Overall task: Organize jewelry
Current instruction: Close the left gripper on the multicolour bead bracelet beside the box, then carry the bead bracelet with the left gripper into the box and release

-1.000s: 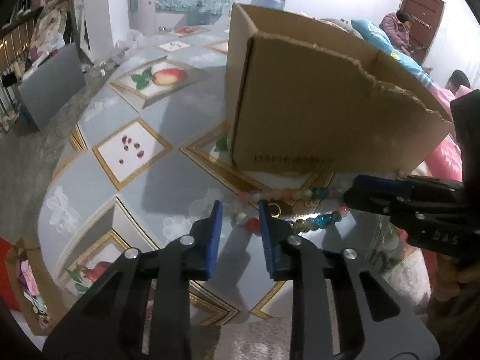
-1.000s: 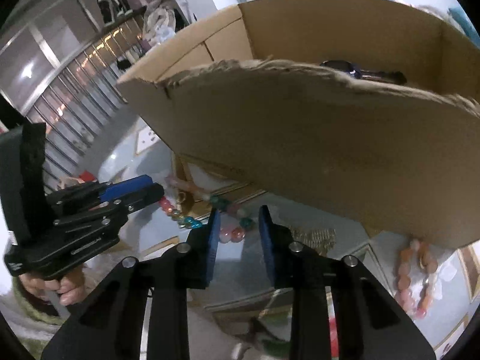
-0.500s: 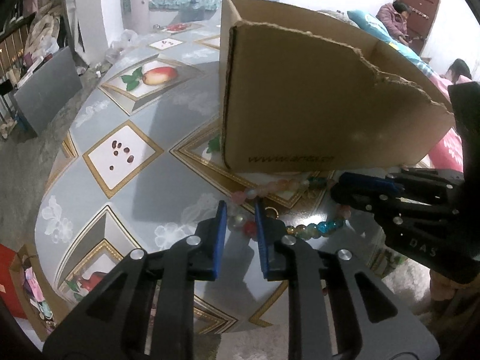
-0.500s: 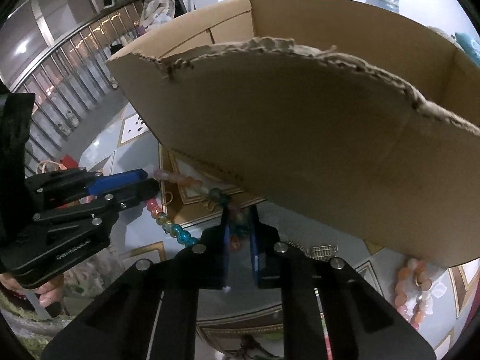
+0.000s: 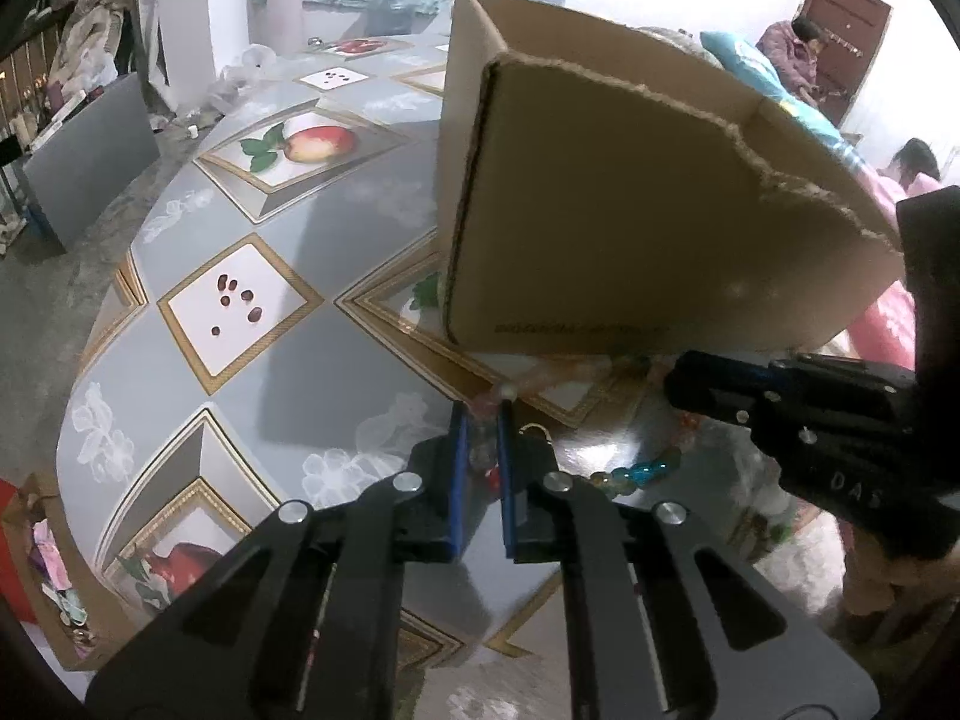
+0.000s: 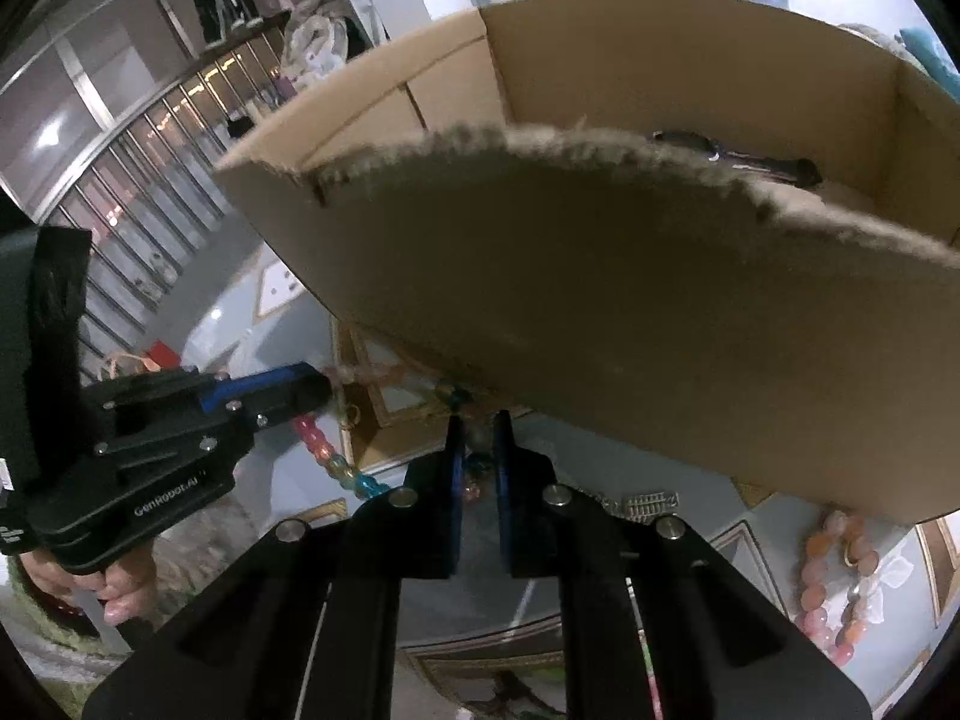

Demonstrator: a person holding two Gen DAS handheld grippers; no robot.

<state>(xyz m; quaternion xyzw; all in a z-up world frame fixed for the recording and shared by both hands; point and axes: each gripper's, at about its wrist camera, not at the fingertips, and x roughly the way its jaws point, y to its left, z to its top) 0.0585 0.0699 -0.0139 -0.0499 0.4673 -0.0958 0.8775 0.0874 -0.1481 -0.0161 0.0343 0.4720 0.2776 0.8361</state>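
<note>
A string of coloured beads, the bead necklace [image 5: 636, 471] [image 6: 327, 450], lies on the patterned table [image 5: 240, 372] right in front of a torn cardboard box [image 5: 630, 228] [image 6: 600, 312]. My left gripper [image 5: 480, 414] has its jaws closing, with the pink and white beads of one end pinched between the blue pads. My right gripper [image 6: 477, 426] is shut on the greenish beads at the other end, close under the box wall. Each gripper shows in the other's view: the right gripper [image 5: 678, 375] and the left gripper [image 6: 324, 390].
A dark item [image 6: 738, 159] lies inside the box. A pink bead bracelet [image 6: 822, 588] and a small metal piece [image 6: 645, 504] rest on the table to the right. The table edge runs just below both grippers. Two people [image 5: 798, 48] sit far behind.
Both grippers have narrowed from clearly open to pinched on the necklace beads. The right gripper has moved forward to the beads under the box.
</note>
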